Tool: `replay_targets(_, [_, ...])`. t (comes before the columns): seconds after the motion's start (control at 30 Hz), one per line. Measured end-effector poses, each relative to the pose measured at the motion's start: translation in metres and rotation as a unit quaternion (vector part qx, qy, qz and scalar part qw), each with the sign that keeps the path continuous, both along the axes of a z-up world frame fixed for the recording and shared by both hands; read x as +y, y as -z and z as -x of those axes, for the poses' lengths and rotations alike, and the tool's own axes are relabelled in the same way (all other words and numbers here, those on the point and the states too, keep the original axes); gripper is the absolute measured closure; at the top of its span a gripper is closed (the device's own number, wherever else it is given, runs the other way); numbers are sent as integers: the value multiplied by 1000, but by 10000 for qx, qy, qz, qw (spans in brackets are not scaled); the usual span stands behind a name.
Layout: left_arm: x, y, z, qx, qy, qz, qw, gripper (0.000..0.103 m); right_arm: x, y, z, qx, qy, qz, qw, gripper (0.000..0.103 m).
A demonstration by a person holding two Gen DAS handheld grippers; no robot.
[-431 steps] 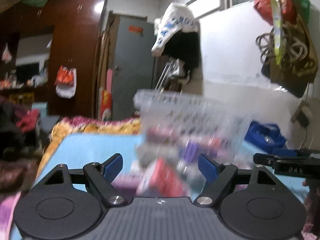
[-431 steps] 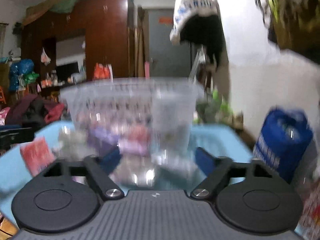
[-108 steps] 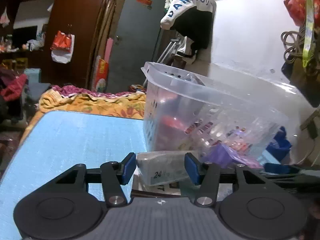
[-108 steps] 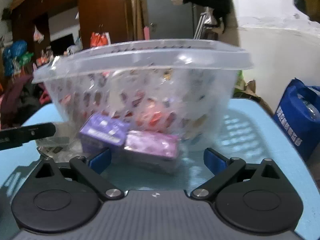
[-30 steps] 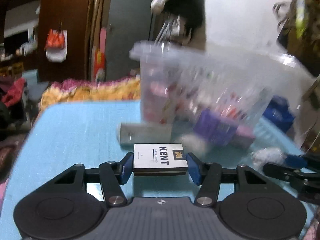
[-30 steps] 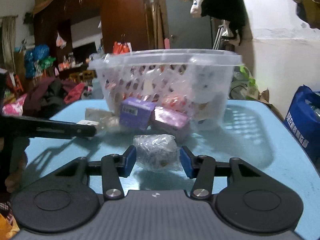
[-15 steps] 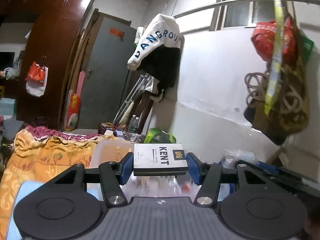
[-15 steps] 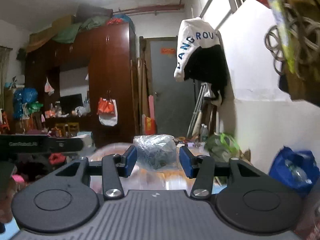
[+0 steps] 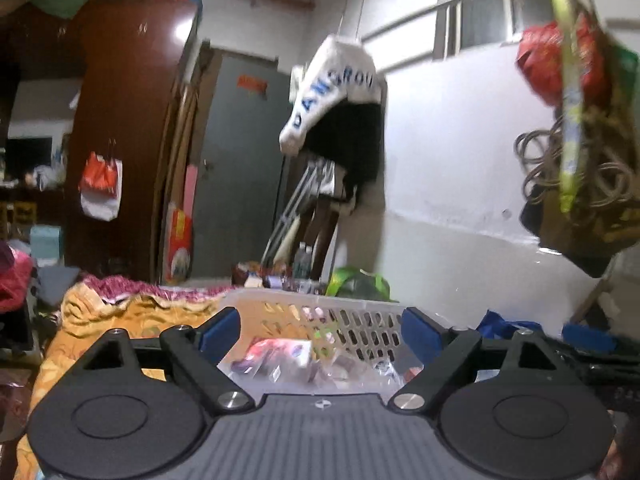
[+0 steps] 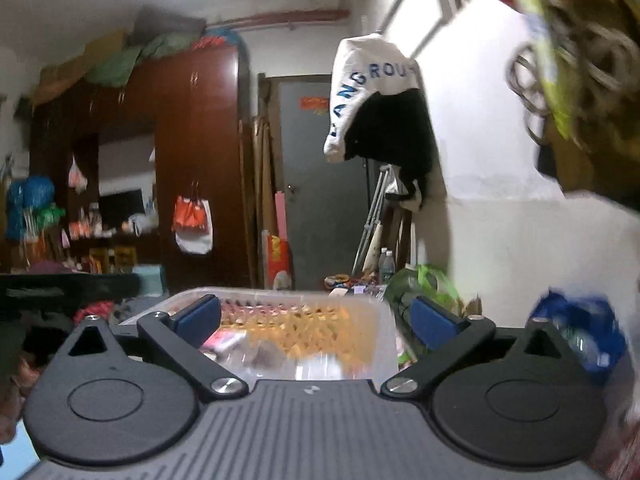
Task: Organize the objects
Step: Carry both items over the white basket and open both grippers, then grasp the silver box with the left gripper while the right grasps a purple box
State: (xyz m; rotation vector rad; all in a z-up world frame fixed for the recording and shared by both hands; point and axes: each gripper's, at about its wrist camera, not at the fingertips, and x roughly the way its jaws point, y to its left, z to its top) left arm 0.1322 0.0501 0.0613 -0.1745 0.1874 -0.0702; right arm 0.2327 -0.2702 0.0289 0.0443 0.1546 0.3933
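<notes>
Over the basket: both grippers held above the clear perforated basket (image 9: 320, 312), its rim just below the fingertips in both wrist views.
Left gripper (image 9: 320, 330): jaws just sprung wide, nothing between the blue pads; released.
Right gripper (image 10: 316, 318): jaws likewise just opened to full spread, empty; released.
Task's things: small packets lying loose inside the basket, among them a red-and-white packet (image 9: 280, 350) near the left side; blurred, so which piece is which cannot be told.
Far side: grey door (image 10: 320, 184), dark wooden wardrobe (image 10: 192, 168), white-and-black jacket (image 9: 340, 112) hanging on the right wall.
Right edge: blue bag (image 10: 580, 328) beside the basket, well apart from either gripper.
Step in hand: drop into the basket, judged done for both grippers at once.
Next move: likely back down toward the table for any pieces left outside the basket; table surface not visible here, so what remains cannot be told.
Care needed: jaws kept clear of the thin basket rim on withdrawal.
</notes>
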Motion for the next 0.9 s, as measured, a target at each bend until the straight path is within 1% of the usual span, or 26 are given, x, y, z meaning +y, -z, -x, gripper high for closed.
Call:
replay_targets(0.03, [3, 7, 8, 23, -63, 9, 10000, 7, -4, 10, 5, 99, 24, -65, 9999, 0])
replay_targets(0.07, [6, 17, 14, 139, -161, -45, 9998, 6, -6, 23, 6, 269, 45, -90, 9996, 0])
replay_targets(0.13, [15, 35, 15, 411, -335, -72, 9986, 6, 4, 48, -3, 790, -29, 165, 9967, 0])
replay_targets(0.17, [20, 45, 9, 590, -383, -66, 9975, 6, 12, 60, -12, 1017, -26, 347, 9942, 0])
replay_targets(0.23, [33, 62, -4, 910, -474, 98, 9947, 6, 26, 77, -33, 1423, 103, 586, 9880, 0])
replay_targets(0.3, [47, 75, -14, 1208, -520, 392, 9905, 8, 31, 87, -50, 1711, 147, 549, 9836, 1])
replay_targets(0.37, [52, 82, -20, 1299, -512, 470, 9891, 8, 34, 91, -57, 1843, 244, 491, 9813, 4])
replay_targets(0.47, [48, 85, -25, 1426, -614, 262, 9875, 8, 37, 94, -57, 1920, 97, 424, 9804, 5])
replay_targets(0.53, [46, 86, -26, 1451, -601, 209, 9874, 8, 50, 95, -52, 1902, -192, 640, 9795, 7])
replay_targets(0.6, [43, 89, -22, 1477, -600, 175, 9871, 8, 66, 98, -48, 1855, -345, 985, 9771, 8])
replay_targets(0.63, [43, 90, -24, 1502, -602, 155, 9867, 8, 69, 99, -49, 1873, -436, 1083, 9753, 11])
replay_targets(0.67, [43, 90, -24, 1527, -604, 132, 9863, 8, 72, 99, -48, 1855, -498, 1066, 9756, 24])
replay_targets(0.7, [45, 92, -27, 1550, -611, 122, 9859, 8, 70, 99, -47, 1877, -582, 982, 9756, 34])
replay_targets(0.73, [44, 92, -27, 1569, -622, 114, 9856, 8, 67, 99, -48, 1969, -665, 936, 9737, 34])
replay_targets(0.8, [44, 93, -30, 1665, -633, 108, 9839, 8, 62, 98, -44, 1948, -648, 1032, 9733, 37])
replay_targets(0.9, [41, 97, -36, 1799, -634, 62, 9816, 8, 47, 98, -37, 1974, -628, 1008, 9731, 37])
